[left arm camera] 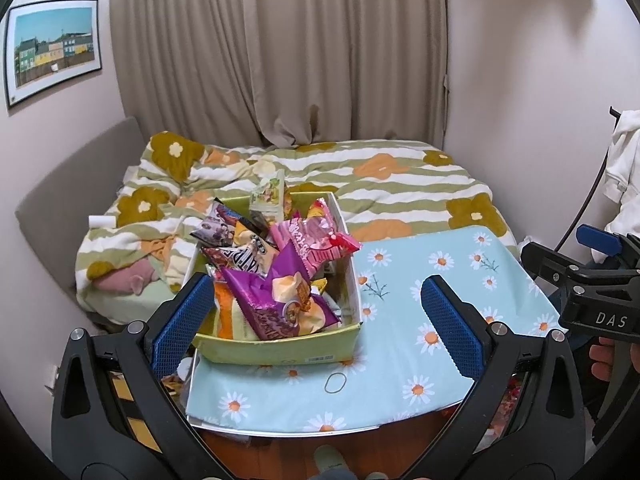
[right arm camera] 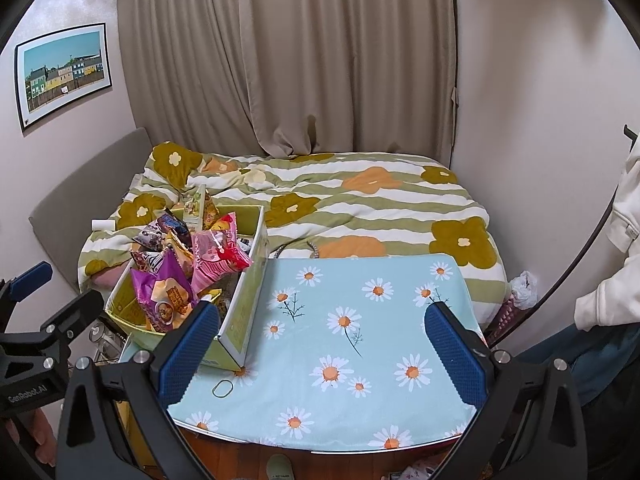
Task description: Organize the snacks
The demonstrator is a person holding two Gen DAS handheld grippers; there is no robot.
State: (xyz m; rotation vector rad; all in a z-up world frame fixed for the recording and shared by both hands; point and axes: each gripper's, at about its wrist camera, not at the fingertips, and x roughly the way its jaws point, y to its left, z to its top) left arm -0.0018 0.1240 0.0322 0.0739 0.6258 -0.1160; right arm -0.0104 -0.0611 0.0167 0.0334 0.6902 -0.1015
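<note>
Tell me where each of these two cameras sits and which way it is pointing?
Left wrist: on the left gripper, facing the green cardboard box of snack packets; the right gripper and fingers show at right.
Right wrist: on the right gripper, facing the daisy-print blue tablecloth; the left gripper shows at left.
Both share the box, cloth, flowered striped bedspread and beige curtains.
</note>
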